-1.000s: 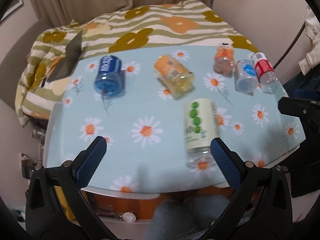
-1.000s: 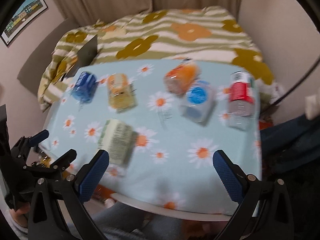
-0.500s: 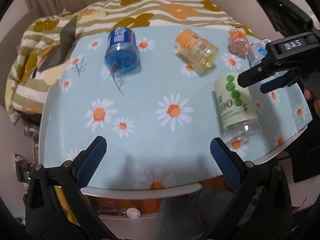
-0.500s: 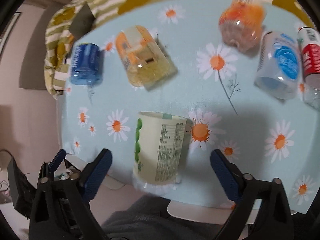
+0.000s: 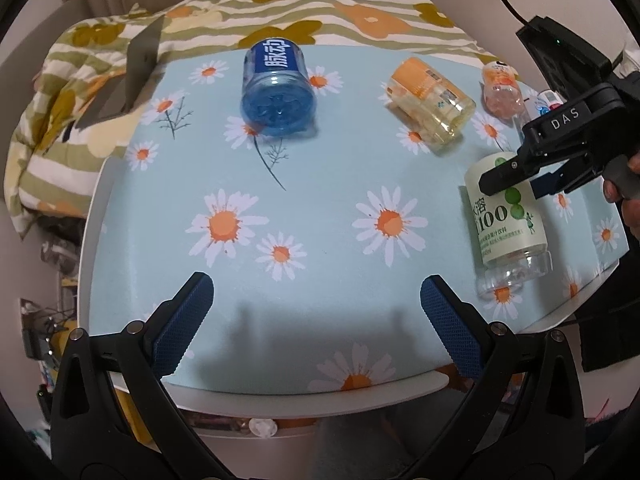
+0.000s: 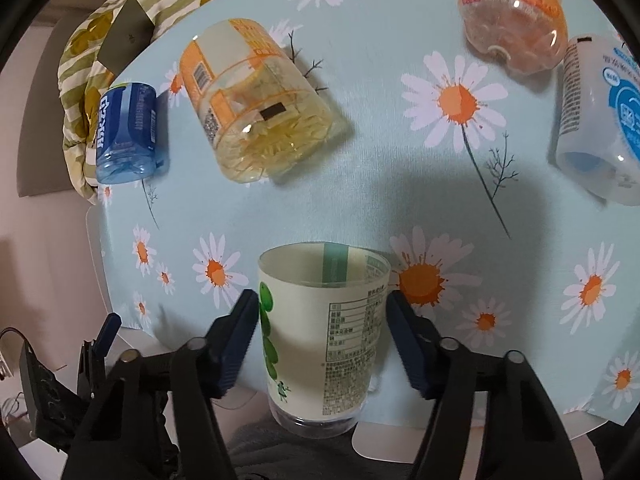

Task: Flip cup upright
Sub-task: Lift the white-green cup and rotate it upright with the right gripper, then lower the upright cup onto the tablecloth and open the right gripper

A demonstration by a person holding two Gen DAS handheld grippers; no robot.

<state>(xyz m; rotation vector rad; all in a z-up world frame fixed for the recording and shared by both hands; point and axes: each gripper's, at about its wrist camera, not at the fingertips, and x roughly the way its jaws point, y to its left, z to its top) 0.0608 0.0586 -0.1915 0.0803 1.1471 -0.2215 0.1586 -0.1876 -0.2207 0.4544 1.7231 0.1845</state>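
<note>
A pale green labelled cup (image 6: 320,332) lies on its side at the table's near edge, open end pointing away from me; it also shows in the left wrist view (image 5: 506,220). My right gripper (image 6: 322,320) straddles it, a blue pad on each side touching or almost touching the cup wall. It appears from the side in the left wrist view (image 5: 532,172). My left gripper (image 5: 316,320) is wide open and empty above the front of the table.
On the daisy tablecloth (image 5: 320,208) lie other cups on their sides: blue (image 5: 276,88), yellow-orange (image 5: 432,100), orange (image 6: 516,20) and white-blue (image 6: 600,120). A striped flowered blanket (image 5: 280,12) with a grey card lies behind the table.
My right gripper has dropped down to the green cup and its jaws have narrowed around it. My left gripper has shifted left and closer to the table, still open.
</note>
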